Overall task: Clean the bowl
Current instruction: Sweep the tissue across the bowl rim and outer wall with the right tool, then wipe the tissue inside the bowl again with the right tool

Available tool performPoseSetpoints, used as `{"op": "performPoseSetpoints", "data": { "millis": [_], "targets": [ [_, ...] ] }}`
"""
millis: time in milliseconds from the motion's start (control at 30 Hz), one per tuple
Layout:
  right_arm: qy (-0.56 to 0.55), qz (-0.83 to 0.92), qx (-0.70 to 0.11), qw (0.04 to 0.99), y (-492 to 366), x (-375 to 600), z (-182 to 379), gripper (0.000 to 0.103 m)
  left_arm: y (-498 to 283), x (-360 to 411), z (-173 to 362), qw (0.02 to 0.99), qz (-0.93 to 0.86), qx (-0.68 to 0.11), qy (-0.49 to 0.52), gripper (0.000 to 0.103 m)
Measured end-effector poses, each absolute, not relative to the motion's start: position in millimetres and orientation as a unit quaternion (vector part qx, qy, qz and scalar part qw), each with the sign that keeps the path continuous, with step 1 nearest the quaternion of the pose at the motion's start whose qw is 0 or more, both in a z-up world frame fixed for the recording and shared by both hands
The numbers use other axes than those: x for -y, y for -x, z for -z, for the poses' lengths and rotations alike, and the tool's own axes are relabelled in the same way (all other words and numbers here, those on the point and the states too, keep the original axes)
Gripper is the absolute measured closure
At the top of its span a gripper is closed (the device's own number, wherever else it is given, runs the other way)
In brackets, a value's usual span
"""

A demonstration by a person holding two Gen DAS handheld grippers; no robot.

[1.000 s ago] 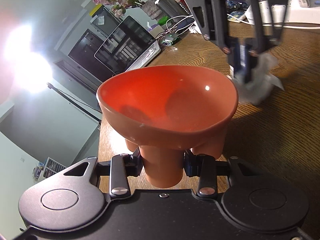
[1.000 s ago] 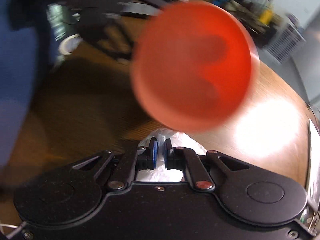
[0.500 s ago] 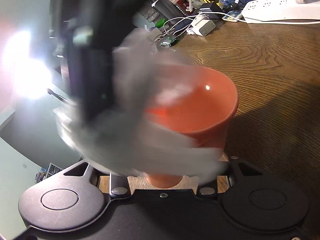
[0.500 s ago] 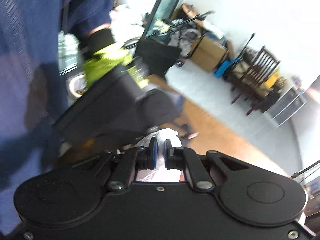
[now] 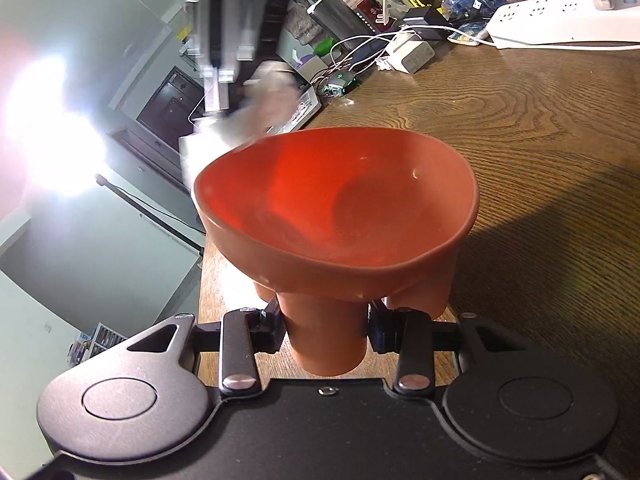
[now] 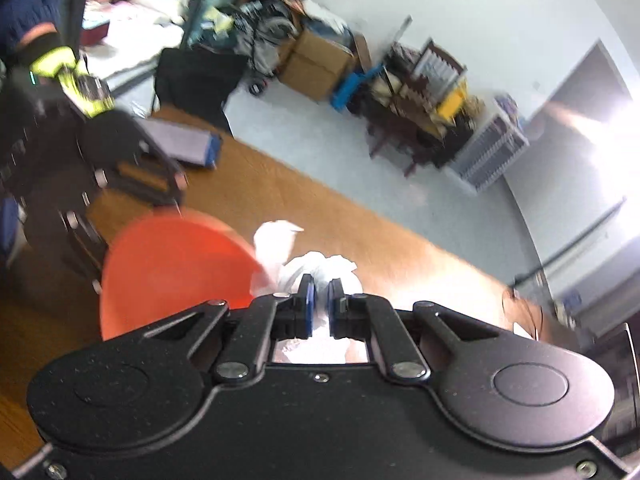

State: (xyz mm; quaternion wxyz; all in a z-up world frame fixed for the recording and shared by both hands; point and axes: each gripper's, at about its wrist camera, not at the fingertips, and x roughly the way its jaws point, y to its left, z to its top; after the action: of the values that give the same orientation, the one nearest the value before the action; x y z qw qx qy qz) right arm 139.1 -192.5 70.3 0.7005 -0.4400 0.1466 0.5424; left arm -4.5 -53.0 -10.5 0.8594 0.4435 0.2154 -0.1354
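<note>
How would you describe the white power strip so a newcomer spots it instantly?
Start at the brown wooden table and look to its far edge, where cables and chargers pile up. The power strip lies flat there, beyond the orange bowl. It is the only long white bar with rows of socket holes, far larger than the small white charger beside it.

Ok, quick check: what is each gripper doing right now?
Left gripper: closed on a leg of the orange bowl.
Right gripper: closed on the white tissue, beside the bowl's rim.
</note>
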Motion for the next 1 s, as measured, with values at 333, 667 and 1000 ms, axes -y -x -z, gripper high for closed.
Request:
{"op": "performPoseSetpoints", "data": {
  "millis": [333,667,1000],
  "targets": [
    [0.507,-0.559,-0.222,0.618,-127.2,223.8,-6.3,0.096,0.8,53.7,11.1,0.858,0.136,-0.219,-0.445,0.064],
    [0.51,-0.65,-0.154,0.542,-49.7,209.3,-23.2,0.096,1.9,55.4,12.2,0.856,0.133,-0.219,-0.449,0.064],
    [0.471,-0.614,-0.097,0.625,-80.7,178.0,-48.3,0.096,3.0,60.5,15.7,0.85,0.126,-0.211,-0.466,0.064]
  ]
}}
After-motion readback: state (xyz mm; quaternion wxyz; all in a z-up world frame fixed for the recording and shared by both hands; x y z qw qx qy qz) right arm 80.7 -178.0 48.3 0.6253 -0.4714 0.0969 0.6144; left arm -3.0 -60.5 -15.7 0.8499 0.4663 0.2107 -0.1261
